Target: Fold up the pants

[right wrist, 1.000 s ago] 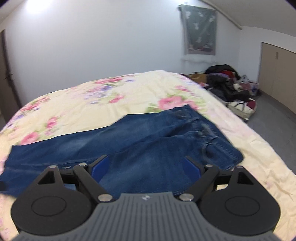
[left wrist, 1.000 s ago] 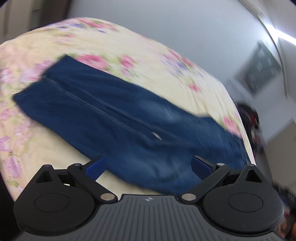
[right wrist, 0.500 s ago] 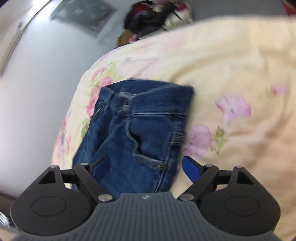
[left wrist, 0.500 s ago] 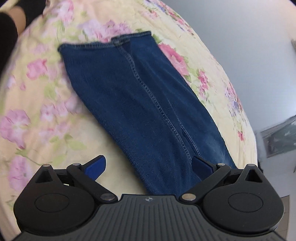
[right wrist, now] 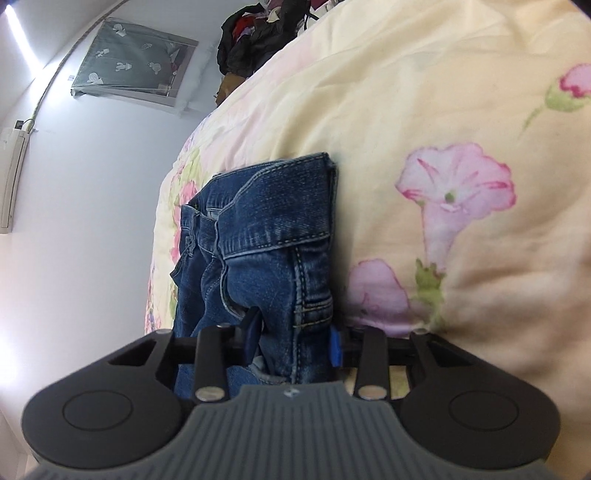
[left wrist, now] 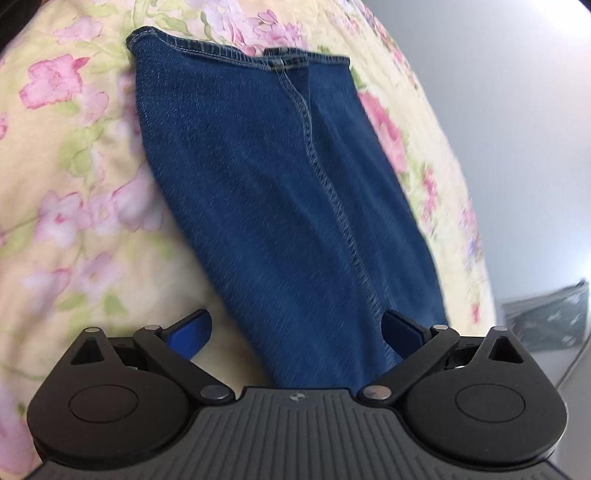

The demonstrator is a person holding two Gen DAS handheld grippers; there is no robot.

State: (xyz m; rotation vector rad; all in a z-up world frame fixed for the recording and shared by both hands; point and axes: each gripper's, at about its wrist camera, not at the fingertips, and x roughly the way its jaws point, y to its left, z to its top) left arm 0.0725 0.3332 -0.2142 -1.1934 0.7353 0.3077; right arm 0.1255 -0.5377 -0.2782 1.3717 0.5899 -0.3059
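Dark blue jeans lie flat on a floral bedspread. In the left wrist view the lower legs run away from me to the stitched hem. My left gripper hovers low over them, open, with the leg's near part between its blue pads. In the right wrist view the waistband end with its pocket and belt loop is right in front. My right gripper is closing its jaws, and the bunched side edge of the waist fills the gap, touched by both pads.
The cream bedspread with pink flowers spreads out to the right of the waist. A pile of dark clothes lies beyond the bed's far edge. A grey curtained window and a white wall stand behind.
Both grippers have dropped close to the jeans and rolled. The right jaws have narrowed from wide open onto the waist's side edge. The left jaws stay wide over the leg.
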